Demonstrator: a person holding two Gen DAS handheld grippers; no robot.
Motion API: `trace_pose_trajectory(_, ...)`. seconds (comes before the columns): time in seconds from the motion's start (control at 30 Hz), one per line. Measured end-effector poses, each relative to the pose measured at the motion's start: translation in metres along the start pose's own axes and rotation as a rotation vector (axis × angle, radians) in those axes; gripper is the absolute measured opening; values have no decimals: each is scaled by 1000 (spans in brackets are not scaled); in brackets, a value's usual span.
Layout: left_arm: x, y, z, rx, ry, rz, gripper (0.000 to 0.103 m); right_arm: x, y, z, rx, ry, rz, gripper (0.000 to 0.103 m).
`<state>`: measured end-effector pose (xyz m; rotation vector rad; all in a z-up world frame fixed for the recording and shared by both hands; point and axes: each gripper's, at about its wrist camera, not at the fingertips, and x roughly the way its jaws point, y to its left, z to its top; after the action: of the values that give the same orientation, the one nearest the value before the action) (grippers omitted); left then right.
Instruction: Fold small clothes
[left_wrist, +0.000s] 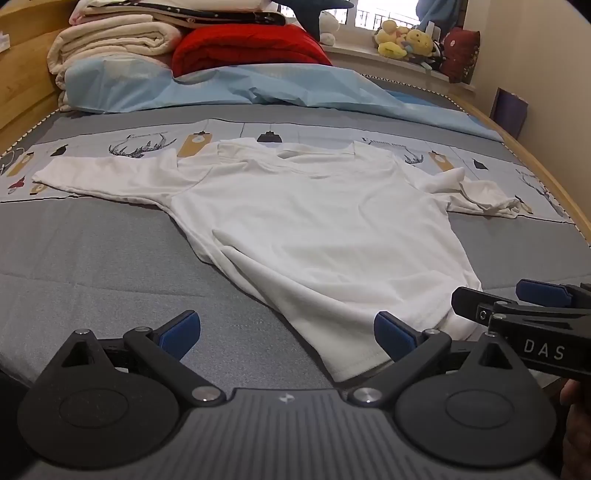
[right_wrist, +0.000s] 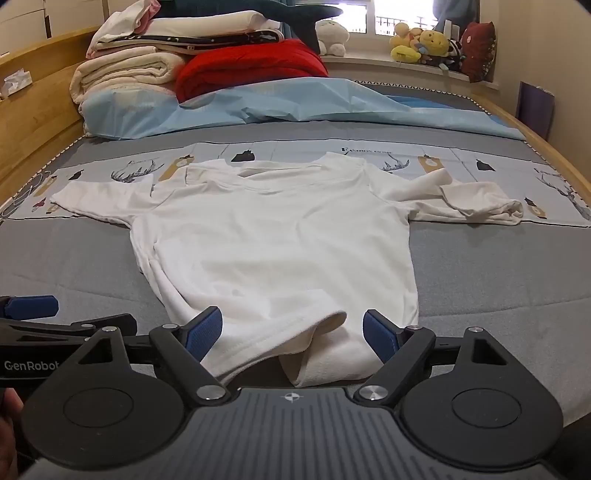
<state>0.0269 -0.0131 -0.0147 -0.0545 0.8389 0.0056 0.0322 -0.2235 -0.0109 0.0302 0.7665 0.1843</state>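
Both grippers, left (left_wrist: 287, 334) and right (right_wrist: 292, 334), gape empty at the shirt (right_wrist: 280, 251) hem, six o'clock; next, probably pinch its corners.

**What your cameras could not show**

Your right gripper (right_wrist: 291, 334) covered the near hem of the white T-shirt (right_wrist: 280, 251), so you could not tell how it lay beneath. Beside your left gripper (left_wrist: 286, 332), the frame edge cut off your hand (left_wrist: 576, 424). Far beyond both tongs, the plush toys (left_wrist: 404, 42) were too small to identify.
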Motion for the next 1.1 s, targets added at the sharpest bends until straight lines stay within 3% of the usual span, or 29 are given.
trace_pose_trajectory(0.63, -1, -2, -1, -9, -9, -9, 100, -1, 3, 1, 11, -7, 4, 84)
trace_pose_trajectory(0.7, -1, 5, 2, -23, -24, -13, 93, -1, -6, -1, 28, -16, -8, 82)
trace_pose_trajectory(0.77, 0, 18, 8, -33, -24, -8, 62, -3, -13, 3, 58, -28, -25, 76)
trace_pose_trajectory(0.8, 1, 23, 11, -39, -17, -14, 55, -4, -19, 6, 85, -35, -34, 72)
trace_pose_trajectory(0.87, 6, 40, 18, -61, 20, -66, 30, -9, -43, 15, 165, -53, -34, 61)
trace_pose_trajectory(0.9, 9, 44, 21, -57, 28, -76, 28, -11, -49, 19, 189, -40, -40, 48)
trace_pose_trajectory(0.97, 16, 56, 30, -17, 34, -79, 28, -14, -75, 33, 266, -27, -13, 38)
trace_pose_trajectory(1.1, 51, 77, 41, 27, 92, -85, 28, -11, -105, 51, 195, -117, -37, 38)
